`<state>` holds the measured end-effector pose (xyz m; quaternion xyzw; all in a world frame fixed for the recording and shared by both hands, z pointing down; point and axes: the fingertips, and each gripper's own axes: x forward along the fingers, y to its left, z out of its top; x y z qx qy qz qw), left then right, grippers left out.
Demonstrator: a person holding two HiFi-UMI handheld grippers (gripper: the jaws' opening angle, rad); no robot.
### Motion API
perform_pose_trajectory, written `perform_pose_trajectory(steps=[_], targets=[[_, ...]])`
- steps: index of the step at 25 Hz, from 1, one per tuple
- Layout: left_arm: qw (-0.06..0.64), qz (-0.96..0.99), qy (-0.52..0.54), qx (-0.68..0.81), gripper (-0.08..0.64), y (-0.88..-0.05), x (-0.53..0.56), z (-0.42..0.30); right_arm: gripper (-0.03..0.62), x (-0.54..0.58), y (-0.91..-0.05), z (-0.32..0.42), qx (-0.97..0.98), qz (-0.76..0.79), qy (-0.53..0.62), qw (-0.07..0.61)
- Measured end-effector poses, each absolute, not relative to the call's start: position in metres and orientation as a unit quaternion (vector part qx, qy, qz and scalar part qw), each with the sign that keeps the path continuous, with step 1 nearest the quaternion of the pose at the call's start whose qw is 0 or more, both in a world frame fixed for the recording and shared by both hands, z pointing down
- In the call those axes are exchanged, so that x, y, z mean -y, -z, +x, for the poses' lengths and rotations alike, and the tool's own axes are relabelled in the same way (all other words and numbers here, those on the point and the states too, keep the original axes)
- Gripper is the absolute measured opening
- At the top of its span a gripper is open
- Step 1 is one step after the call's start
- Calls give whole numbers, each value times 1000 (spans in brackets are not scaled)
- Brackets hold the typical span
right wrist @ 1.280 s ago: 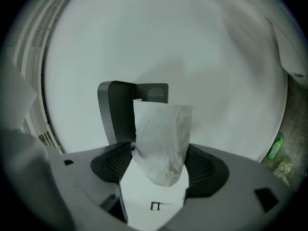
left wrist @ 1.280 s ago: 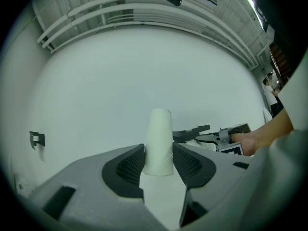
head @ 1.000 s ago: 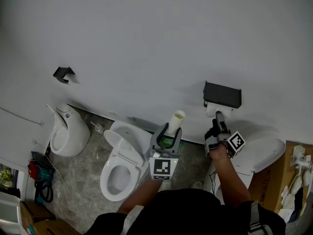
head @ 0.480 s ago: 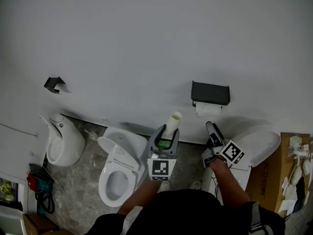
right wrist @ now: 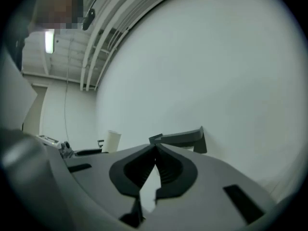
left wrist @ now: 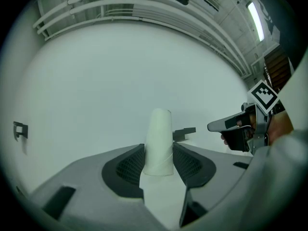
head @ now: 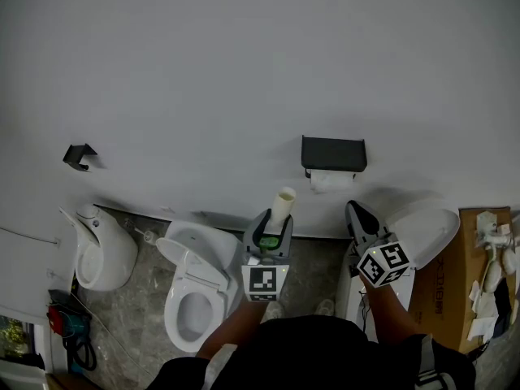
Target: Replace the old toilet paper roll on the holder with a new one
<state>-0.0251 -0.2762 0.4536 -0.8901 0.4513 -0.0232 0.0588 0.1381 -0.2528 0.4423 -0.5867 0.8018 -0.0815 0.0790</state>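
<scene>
My left gripper is shut on a bare cardboard tube that stands up between its jaws; in the left gripper view the tube fills the gap. The black holder hangs on the white wall with a white paper roll under it. My right gripper is below and to the right of the roll, apart from it. Its jaws have just been closing and meet with nothing between them. The holder shows just beyond them.
A white toilet with its seat up stands below the left gripper, and a second white fixture stands further left. A white lid and a cardboard box are at the right. A black hook is on the wall.
My right gripper has drawn back from the roll under the holder, rolled over and shut. The left gripper still holds the tube in much the same place.
</scene>
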Motion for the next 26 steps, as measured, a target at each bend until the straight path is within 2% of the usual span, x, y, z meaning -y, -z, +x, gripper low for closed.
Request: perform_pose_trajectory(steps=[3,6,18,26], targets=[[56,-892,19,-448,181,-453,275,-21,2,245,-437,143,-796,-605,28,20],[54,-894,18,-445,181,-453,274,-19,2,241,-428,147,-786,-618,-12,-9],[58,-897,24,-438,181,-452,276,-18,2,246,-413,133,-774,-623,-94,-69],[58,-898,12,-436,181,-445,275,-14,2,244,-416,127,-777,-620,-87,-63]])
